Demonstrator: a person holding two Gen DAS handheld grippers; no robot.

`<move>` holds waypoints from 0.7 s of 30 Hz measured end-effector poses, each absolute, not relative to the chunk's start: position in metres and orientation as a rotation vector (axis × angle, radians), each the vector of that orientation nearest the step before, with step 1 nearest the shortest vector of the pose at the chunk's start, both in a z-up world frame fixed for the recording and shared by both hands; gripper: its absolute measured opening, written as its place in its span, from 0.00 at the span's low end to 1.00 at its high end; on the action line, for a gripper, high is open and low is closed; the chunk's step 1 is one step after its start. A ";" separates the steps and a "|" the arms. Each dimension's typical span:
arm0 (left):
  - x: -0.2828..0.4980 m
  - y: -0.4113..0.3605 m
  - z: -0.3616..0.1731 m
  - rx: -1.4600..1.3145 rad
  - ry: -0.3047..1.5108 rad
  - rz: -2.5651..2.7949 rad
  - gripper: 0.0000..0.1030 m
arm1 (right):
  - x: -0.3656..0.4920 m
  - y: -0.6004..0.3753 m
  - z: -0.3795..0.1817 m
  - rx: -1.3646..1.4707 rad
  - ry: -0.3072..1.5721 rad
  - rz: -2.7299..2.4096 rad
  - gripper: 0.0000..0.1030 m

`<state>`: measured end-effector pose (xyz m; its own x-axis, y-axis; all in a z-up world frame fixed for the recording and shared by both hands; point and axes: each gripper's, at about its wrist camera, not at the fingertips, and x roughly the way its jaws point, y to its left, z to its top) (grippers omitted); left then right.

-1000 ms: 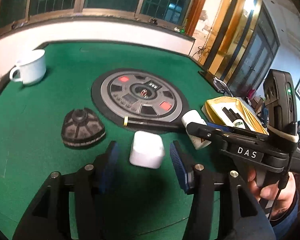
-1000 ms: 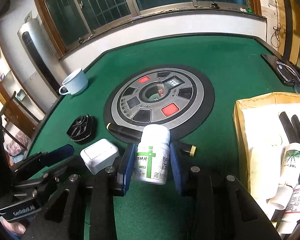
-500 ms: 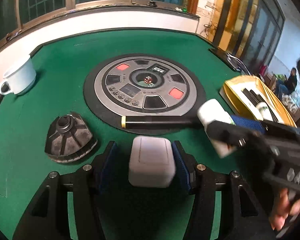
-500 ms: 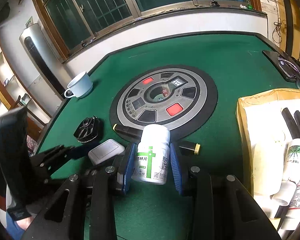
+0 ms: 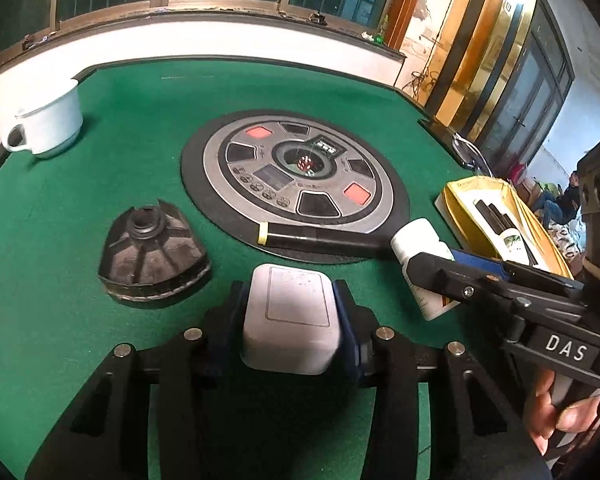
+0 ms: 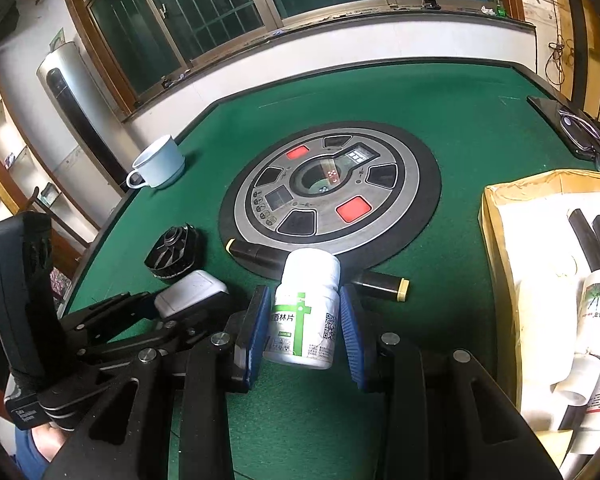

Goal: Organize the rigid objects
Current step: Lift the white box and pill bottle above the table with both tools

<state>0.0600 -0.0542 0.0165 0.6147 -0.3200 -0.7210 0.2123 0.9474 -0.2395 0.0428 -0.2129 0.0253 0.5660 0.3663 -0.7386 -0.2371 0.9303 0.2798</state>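
My left gripper (image 5: 290,320) is shut on a white switch box (image 5: 290,314), its blue pads pressed on both sides; the box also shows in the right wrist view (image 6: 190,294). My right gripper (image 6: 304,328) is shut on a white pill bottle (image 6: 304,312) with a green cross label, held upright above the green felt; the bottle shows in the left wrist view (image 5: 422,260). A yellow-rimmed box (image 6: 496,240) at the right holds black tubes and white bottles (image 6: 592,304). A black marker with yellow ends (image 5: 320,238) lies by the round console.
A round grey control console (image 5: 296,182) sits mid-table. A black ribbed fan-shaped part (image 5: 152,254) lies left of the switch box. A white cup (image 5: 46,122) stands far left. Glasses (image 6: 580,132) lie at the far right edge of the felt table (image 5: 100,184).
My left gripper moved forward around the white switch box and closed on it. My right gripper kept hold of the pill bottle with little movement.
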 end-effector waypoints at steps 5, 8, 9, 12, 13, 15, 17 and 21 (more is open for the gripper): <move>0.059 -0.053 0.019 -0.134 0.838 -0.308 0.39 | 0.042 -0.214 0.026 0.166 0.902 0.360 0.30; 0.060 -0.053 0.020 -0.135 0.833 -0.307 0.39 | 0.042 -0.214 0.026 0.170 0.901 0.364 0.30; 0.060 -0.053 0.020 -0.136 0.833 -0.306 0.39 | 0.041 -0.214 0.026 0.171 0.901 0.364 0.30; 0.060 -0.052 0.021 -0.138 0.828 -0.303 0.39 | 0.041 -0.215 0.027 0.173 0.898 0.365 0.30; 0.060 -0.051 0.021 -0.138 0.825 -0.301 0.39 | 0.041 -0.215 0.027 0.172 0.898 0.366 0.30; 0.060 -0.050 0.022 -0.142 0.820 -0.298 0.39 | 0.041 -0.215 0.027 0.173 0.898 0.366 0.30; 0.059 -0.050 0.024 -0.143 0.811 -0.296 0.39 | 0.041 -0.215 0.027 0.172 0.899 0.367 0.30; 0.058 -0.051 0.027 -0.140 0.791 -0.296 0.39 | 0.040 -0.214 0.028 0.170 0.896 0.369 0.30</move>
<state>0.0582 -0.0511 0.0275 0.6647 -0.3135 -0.6781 0.2092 0.9495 -0.2339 0.0404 -0.2136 0.0275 0.5668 0.3827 -0.7295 -0.2424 0.9238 0.2963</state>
